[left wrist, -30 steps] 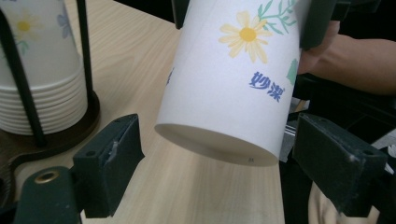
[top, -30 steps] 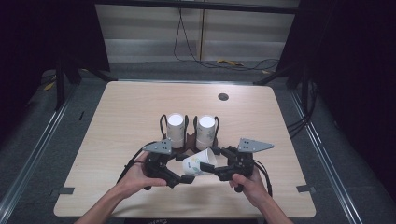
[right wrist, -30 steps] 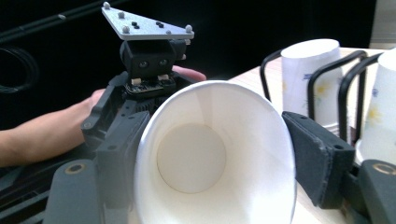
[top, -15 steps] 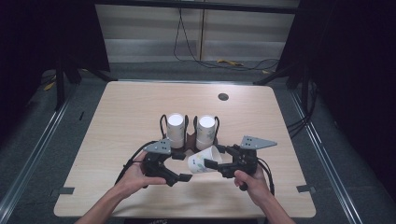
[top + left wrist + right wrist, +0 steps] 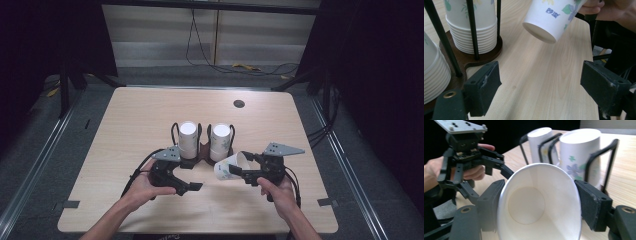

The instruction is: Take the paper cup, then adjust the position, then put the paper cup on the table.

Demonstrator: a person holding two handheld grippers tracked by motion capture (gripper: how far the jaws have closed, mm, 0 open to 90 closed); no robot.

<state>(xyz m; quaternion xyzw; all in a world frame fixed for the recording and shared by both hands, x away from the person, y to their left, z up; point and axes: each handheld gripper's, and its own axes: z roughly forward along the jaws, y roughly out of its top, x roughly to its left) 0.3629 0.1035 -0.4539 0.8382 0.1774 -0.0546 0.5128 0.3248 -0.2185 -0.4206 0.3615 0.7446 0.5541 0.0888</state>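
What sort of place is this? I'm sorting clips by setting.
Probably a lab recording bay, not a home: a bare wooden table hemmed in by black curtains, loose cables on the floor, a paper cup handled by gripper.

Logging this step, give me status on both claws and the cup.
Right claw shut on paper cup, its jaws just closing. Left claw open, empty. Cup tilted above table, clear of the cup rack. Nothing in the way.

Two claws (image 5: 197, 186) (image 5: 235, 171), two cup stacks (image 5: 188, 140) (image 5: 220, 141), one rack (image 5: 203, 150), one loose cup (image 5: 231, 167), one table (image 5: 130, 130).
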